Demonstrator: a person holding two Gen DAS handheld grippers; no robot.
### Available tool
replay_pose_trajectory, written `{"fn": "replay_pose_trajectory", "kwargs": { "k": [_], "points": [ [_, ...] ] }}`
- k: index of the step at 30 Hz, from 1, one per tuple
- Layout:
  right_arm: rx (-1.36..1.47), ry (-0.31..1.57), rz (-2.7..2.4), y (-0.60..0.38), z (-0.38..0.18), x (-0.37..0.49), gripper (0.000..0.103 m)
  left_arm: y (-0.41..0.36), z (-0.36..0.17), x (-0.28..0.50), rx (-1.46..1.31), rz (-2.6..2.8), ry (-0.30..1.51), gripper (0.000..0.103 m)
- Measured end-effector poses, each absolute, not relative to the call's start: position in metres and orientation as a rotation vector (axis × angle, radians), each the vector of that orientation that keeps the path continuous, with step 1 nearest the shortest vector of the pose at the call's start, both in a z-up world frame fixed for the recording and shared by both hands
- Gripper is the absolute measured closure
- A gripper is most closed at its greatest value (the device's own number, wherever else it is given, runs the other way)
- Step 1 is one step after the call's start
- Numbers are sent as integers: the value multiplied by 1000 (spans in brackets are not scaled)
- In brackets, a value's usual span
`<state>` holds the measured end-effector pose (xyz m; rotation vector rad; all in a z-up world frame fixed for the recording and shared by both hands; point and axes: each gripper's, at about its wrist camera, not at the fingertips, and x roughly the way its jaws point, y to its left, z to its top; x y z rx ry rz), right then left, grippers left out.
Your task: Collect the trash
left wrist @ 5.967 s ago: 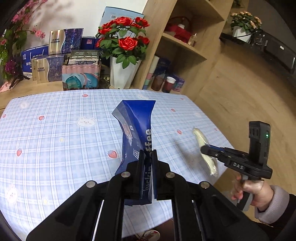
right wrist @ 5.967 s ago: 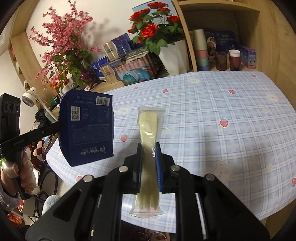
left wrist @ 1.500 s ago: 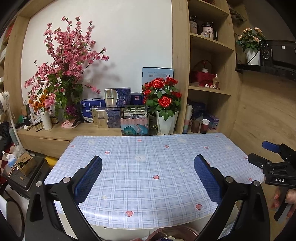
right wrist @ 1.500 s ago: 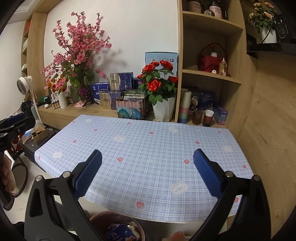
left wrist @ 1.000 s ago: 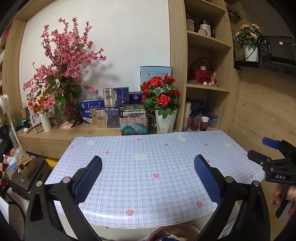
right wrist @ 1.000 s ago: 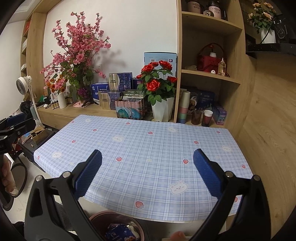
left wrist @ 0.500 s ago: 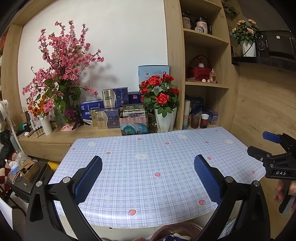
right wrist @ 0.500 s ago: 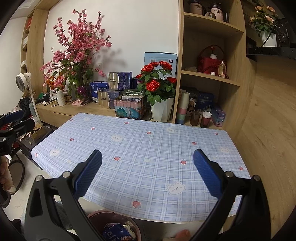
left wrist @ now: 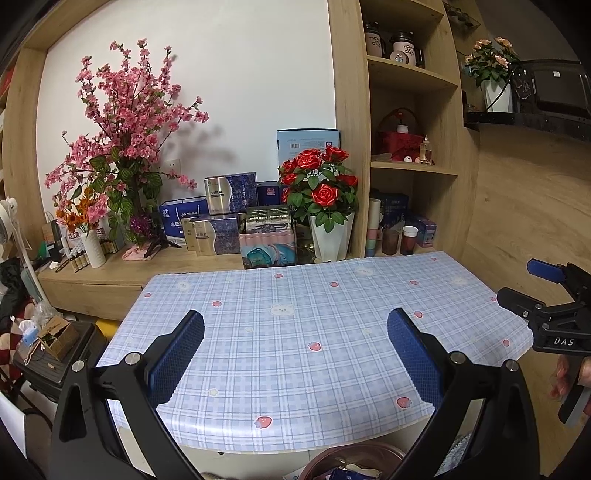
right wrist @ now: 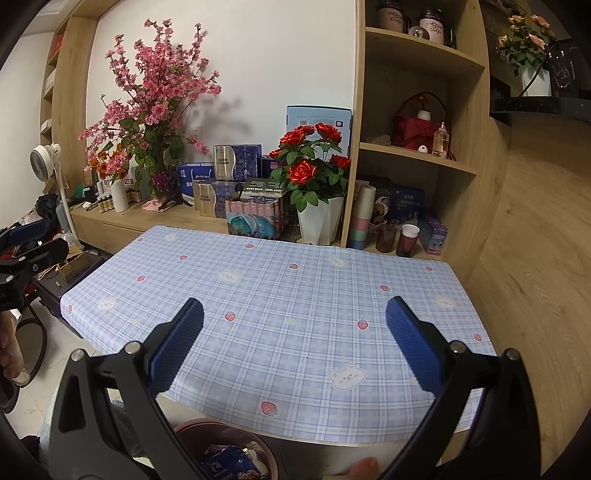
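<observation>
Readable lettering you can see from the two wrist cameras

On your left wrist view, the right gripper (left wrist: 532, 286) at the far right edge carries white letters "DAS" on its black body. Up on the shelf, the two dark mugs (left wrist: 393, 46) show pale lettering that looks like "mom" over "cup", though you cannot read it with certainty; the same mugs appear in your right wrist view (right wrist: 410, 16). The light blue box (right wrist: 318, 118) behind the roses bears a barcode and small print too fine to read. The blue and silver boxes (right wrist: 221, 173) on the counter have labels, but they are illegible to you at this size.
</observation>
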<state>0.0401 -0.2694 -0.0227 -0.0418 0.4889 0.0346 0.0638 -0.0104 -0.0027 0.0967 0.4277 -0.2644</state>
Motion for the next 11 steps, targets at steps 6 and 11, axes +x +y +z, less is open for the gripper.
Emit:
{"fn": "replay_pose_trajectory", "kwargs": {
  "k": [6,11],
  "points": [
    [-40,490,34,-270,-23,40,6,-10,-4,65,96,-266,435,6],
    [-35,496,34,-270,-26,39,6,-8,-5,68,87,-254,442,6]
  ]
}}
